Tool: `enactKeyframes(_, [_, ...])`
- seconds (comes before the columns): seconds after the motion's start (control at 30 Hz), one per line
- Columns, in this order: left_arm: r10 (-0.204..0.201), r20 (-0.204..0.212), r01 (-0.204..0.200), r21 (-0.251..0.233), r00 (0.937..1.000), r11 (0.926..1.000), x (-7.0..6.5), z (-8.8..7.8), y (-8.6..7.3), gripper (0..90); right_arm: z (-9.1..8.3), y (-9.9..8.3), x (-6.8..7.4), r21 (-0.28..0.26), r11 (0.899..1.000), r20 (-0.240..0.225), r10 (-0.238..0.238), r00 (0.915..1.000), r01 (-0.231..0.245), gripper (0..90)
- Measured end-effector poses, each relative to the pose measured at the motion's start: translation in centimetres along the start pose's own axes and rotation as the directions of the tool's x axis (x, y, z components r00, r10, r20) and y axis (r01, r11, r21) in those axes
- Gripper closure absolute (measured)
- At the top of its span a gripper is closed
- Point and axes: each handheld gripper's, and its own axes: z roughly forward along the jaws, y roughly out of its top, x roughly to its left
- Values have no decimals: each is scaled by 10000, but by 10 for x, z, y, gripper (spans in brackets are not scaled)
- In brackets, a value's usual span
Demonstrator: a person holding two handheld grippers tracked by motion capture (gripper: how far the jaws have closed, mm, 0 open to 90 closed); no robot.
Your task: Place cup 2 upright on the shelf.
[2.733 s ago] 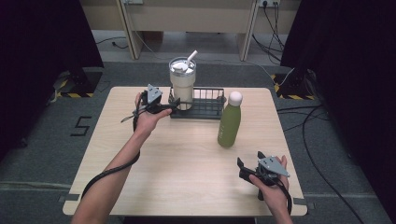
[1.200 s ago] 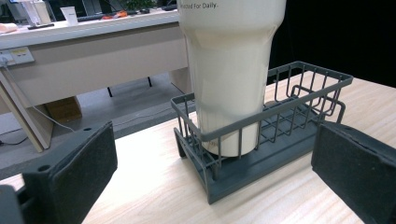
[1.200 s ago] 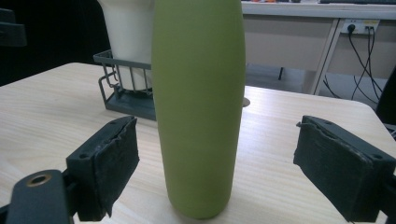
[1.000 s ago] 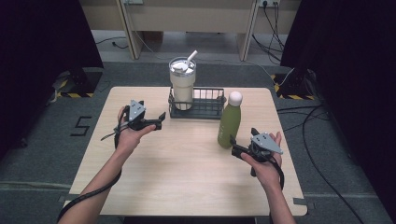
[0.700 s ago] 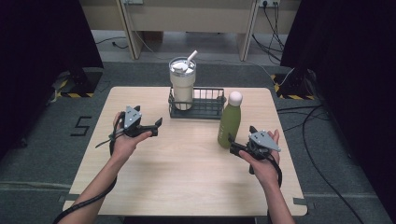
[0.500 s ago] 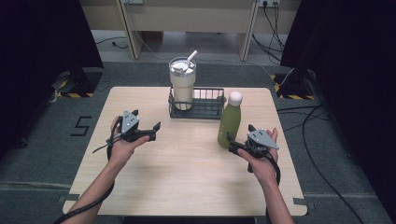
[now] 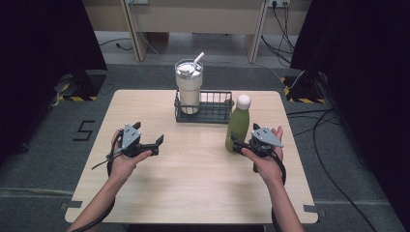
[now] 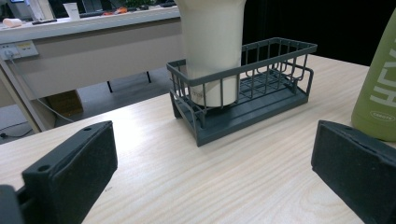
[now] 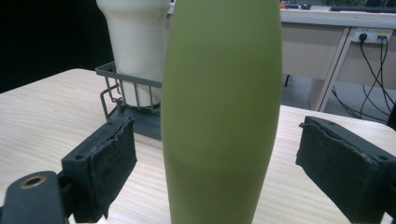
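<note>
Bottle first: the green bottle (image 7: 237,129) with the white cap stands upright on the wooden table (image 7: 203,193), just in front of the right end of the dark wire basket (image 7: 212,112), so pretty much center-right of the tabletop. The right gripper (image 7: 238,145) is right up against it at its lower half, and in the right gripper view the green body (image 9: 219,107) sits between the two black jaws, which are spread wide with a clear gap on both sides, so nothing is clamped. Over on the left side of the table the left gripper (image 7: 155,143) is held low, well apart from everything, jaws also spread wide with bare wood between them in the left gripper view, aimed toward the basket (image 8: 243,93). A big cream tumbler (image 7: 188,86) with a lid and straw stands upright in the left end of that basket; the right end of the basket looks empty. White lettering shows on the bottle (image 8: 378,88) in the left gripper view, can't really read it.
</note>
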Motion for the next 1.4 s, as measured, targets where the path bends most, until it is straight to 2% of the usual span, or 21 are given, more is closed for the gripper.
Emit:
enactKeyframes(0.33, [-82, -160, 82, -7, 9998, 10000, 2, -6, -9, 0, 22, 3, 0, 246, 9995, 56, -216, 9998, 215, 127])
enactKeyframes(0.7, [-168, -181, 169, 73, 9997, 9998, 4, -7, -13, 0, 37, 5, 1, 272, 9990, 142, -356, 9993, 352, 153])
enactKeyframes(1.0, [-211, -192, 213, 112, 9996, 9997, 4, -7, -16, 0, 45, 3, -1, 214, 9994, 118, -259, 9996, 256, 206])
enactKeyframes(1.4, [-326, -219, 330, 164, 9992, 9993, 6, -7, -19, 0, 46, 4, -3, 174, 9993, -43, -317, 9995, 318, 213])
